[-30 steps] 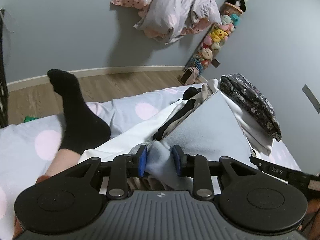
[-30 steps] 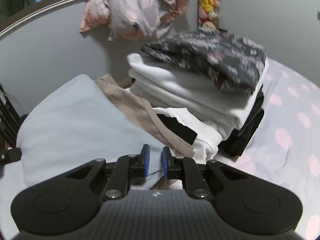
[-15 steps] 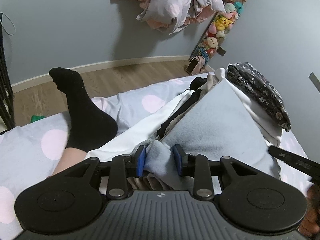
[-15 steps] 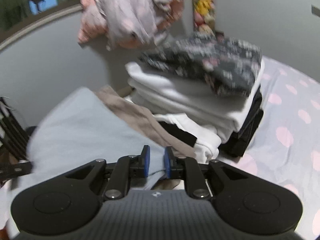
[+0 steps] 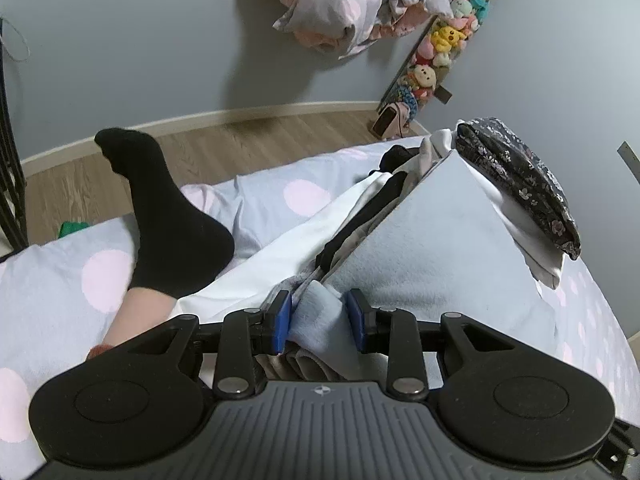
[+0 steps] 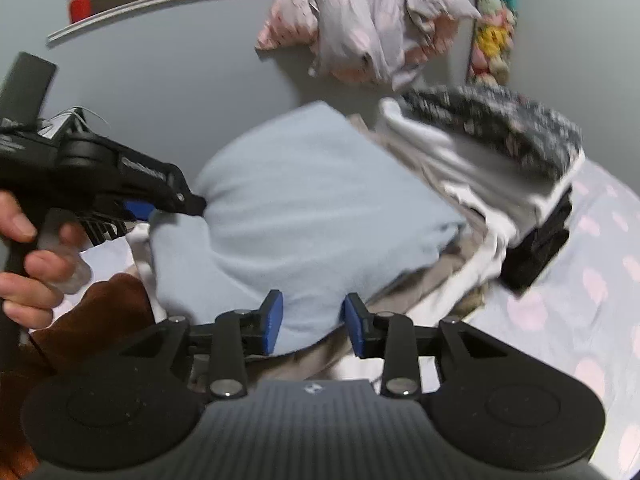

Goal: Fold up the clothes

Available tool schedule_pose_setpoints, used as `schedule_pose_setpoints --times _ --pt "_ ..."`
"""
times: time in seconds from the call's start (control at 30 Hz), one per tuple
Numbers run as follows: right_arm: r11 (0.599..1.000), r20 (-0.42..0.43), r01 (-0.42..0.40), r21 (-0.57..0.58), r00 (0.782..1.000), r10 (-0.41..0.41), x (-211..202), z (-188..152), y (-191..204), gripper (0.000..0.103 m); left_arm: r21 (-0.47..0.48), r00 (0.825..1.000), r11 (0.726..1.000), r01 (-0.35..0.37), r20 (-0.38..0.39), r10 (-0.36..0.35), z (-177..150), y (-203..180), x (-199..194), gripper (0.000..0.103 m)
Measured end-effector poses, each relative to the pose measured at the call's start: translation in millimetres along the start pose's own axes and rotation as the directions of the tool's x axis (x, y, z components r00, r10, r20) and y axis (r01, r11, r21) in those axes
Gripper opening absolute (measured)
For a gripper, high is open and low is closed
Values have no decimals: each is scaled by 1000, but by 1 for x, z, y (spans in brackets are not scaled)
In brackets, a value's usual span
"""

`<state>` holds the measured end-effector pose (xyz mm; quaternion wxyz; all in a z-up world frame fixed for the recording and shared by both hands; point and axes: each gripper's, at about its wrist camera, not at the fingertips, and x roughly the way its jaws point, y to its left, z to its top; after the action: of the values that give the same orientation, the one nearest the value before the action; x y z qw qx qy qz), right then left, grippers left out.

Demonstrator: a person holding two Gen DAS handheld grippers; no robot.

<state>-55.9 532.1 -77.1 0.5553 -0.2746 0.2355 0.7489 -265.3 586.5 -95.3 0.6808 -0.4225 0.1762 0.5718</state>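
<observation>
A folded light blue garment (image 5: 440,248) lies on a pile of clothes on the bed. My left gripper (image 5: 318,316) is shut on its near corner, with a fold of the cloth bunched between the blue pads. In the right wrist view the same garment (image 6: 312,208) fills the middle. The jaws of my right gripper (image 6: 310,322) are opening, and the garment's near edge sits between them without being pinched. The left gripper (image 6: 176,206) shows at the left of that view, held by a hand (image 6: 28,264) and biting the garment's far corner.
A stack of folded white clothes (image 6: 460,160) topped by a dark floral piece (image 5: 520,176) stands just behind the blue garment. A foot in a black sock (image 5: 172,220) rests on the pink-dotted sheet (image 5: 60,292). Bedding (image 5: 352,4) and plush toys (image 5: 440,48) hang on the wall.
My right gripper's jaws have spread from nearly shut and released the blue garment's edge, and that gripper has swung sideways, bringing the left gripper into its view. The left gripper keeps its hold.
</observation>
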Motion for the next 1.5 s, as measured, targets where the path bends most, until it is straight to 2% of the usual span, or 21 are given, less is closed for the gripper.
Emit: schedule_pose_setpoints --times 0.2,0.37,0.47,0.57,0.67,0.8,0.97,1.07,1.23,1.3,1.43,1.5 --pt "997 13 7 83 1000 -8 -26 8 -3 38 36 999 998 -43 2 42 1 -6 -12 44" --pt "992 74 34 121 996 -43 -68 9 -6 38 89 996 994 -64 64 58 -4 -24 -46 44" --pt "986 89 79 145 992 -92 -94 10 -6 40 163 991 983 -88 118 69 -11 -44 -76 46" --pt "979 110 105 176 986 -125 -120 8 -4 47 228 983 966 -120 161 84 -20 -62 -108 46" --pt "972 126 112 205 982 -139 -145 2 1 47 284 972 946 -158 215 97 -36 -77 -141 53" --pt "963 156 106 246 977 -147 -176 -8 11 57 333 966 930 -154 247 71 -55 -86 -179 60" --pt "961 208 121 250 962 -175 -216 -22 34 59 423 964 897 -126 266 10 -79 -99 -225 70" --pt "953 241 127 275 950 -196 -241 -33 47 60 453 952 880 -141 307 -6 -96 -105 -250 77" --pt "938 283 157 309 926 -248 -280 -54 65 61 480 933 858 -183 360 -2 -121 -110 -279 80" --pt "933 299 148 328 921 -251 -293 -62 71 61 481 928 857 -187 372 -6 -133 -110 -286 86" --pt "934 351 74 350 914 -204 -315 -84 84 64 486 928 856 -179 372 -17 -155 -108 -294 86" --pt "934 359 69 350 911 -202 -323 -97 91 68 486 932 857 -174 361 -16 -165 -107 -295 86"
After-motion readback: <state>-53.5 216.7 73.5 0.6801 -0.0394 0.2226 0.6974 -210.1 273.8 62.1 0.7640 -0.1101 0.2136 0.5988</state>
